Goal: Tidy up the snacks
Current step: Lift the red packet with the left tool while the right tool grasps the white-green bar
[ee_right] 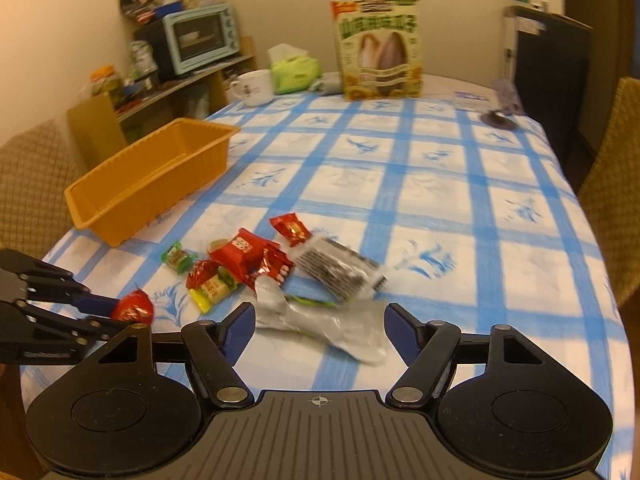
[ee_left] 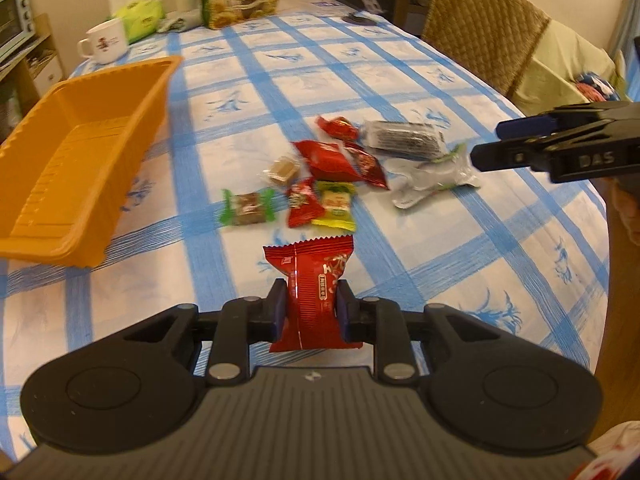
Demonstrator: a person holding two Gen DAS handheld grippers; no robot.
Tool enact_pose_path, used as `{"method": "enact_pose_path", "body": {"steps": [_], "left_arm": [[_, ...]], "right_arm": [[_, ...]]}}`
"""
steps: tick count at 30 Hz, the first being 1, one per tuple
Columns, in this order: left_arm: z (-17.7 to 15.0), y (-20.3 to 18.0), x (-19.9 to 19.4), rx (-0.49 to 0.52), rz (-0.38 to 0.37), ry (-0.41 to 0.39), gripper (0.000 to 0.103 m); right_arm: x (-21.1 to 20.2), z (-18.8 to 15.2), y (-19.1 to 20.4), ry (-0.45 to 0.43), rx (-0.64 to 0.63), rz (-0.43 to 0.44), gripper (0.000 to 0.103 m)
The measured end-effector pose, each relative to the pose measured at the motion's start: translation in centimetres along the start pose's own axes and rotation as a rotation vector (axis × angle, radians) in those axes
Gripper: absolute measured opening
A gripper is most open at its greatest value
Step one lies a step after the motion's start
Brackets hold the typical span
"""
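Note:
My left gripper point(ee_left: 310, 304) is shut on a red snack packet point(ee_left: 310, 280) and holds it above the tablecloth, in front of a pile of snacks point(ee_left: 332, 172). The pile has red, green, yellow, silver and dark packets. An empty orange tray point(ee_left: 76, 156) lies to the left of the pile. My right gripper point(ee_right: 320, 332) is open and empty, just above a silver packet point(ee_right: 320, 320) at the pile's near edge. In the right wrist view the left gripper point(ee_right: 120, 314) with the red packet point(ee_right: 134, 307) shows at lower left, and the orange tray point(ee_right: 152, 184) lies beyond it.
A blue-checked tablecloth point(ee_right: 440, 200) covers the table. At the far end stand a snack box point(ee_right: 378, 48), a white mug point(ee_right: 254, 87) and a green tissue pack point(ee_right: 294, 70). Wicker chairs point(ee_left: 480, 24) stand around. A shelf with a toaster oven point(ee_right: 200, 38) is at the back left.

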State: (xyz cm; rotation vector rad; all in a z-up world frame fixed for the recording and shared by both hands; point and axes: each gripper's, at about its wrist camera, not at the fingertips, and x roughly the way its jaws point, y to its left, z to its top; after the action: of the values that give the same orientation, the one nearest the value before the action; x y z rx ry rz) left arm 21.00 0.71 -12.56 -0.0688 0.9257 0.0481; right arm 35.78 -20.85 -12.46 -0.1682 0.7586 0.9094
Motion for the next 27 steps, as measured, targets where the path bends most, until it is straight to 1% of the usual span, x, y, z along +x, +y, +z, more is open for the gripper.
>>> {"method": "enact_pose_path", "body": {"steps": [7, 13, 15, 19, 20, 21, 23, 27], "left_arm": [[-0.3, 1.9, -1.3, -0.078, 0.049, -0.007, 0.023], [-0.7, 2.7, -2.2, -0.119, 0.065, -0.011, 0.023], [-0.8, 2.8, -2.4, -0.128, 0.068, -0.013, 0.023], [-0.9, 2.9, -2.5, -0.143, 0.064, -0.012, 0.023], [-0.9, 2.9, -2.6, -0.145, 0.063, -0.012, 0.023], [-0.9, 2.8, -2.6, -0.146, 0.064, -0.012, 0.023], [-0.9, 2.8, -2.7, -0.146, 0.062, -0.014, 0.023], [-0.8, 2.7, -3.0, -0.149, 0.061, -0.022, 0.023]], "right_arm": [[4.1, 1.6, -0.3, 0.059, -0.088, 0.081, 0.070], [6.0, 1.7, -0.3, 0.153, -0.159, 0.136, 0.068], [6.0, 1.6, -0.1, 0.178, -0.173, 0.162, 0.057], [5.9, 1.0, 0.4, 0.211, -0.192, 0.173, 0.051], [6.0, 0.8, 0.6, 0.222, -0.203, 0.160, 0.048], [6.1, 0.5, 0.8, 0.240, -0.212, 0.149, 0.040], [6.2, 0.2, 0.7, 0.249, -0.196, 0.154, 0.030], [6.0, 0.0, 0.7, 0.230, -0.133, 0.143, 0.029]]}}
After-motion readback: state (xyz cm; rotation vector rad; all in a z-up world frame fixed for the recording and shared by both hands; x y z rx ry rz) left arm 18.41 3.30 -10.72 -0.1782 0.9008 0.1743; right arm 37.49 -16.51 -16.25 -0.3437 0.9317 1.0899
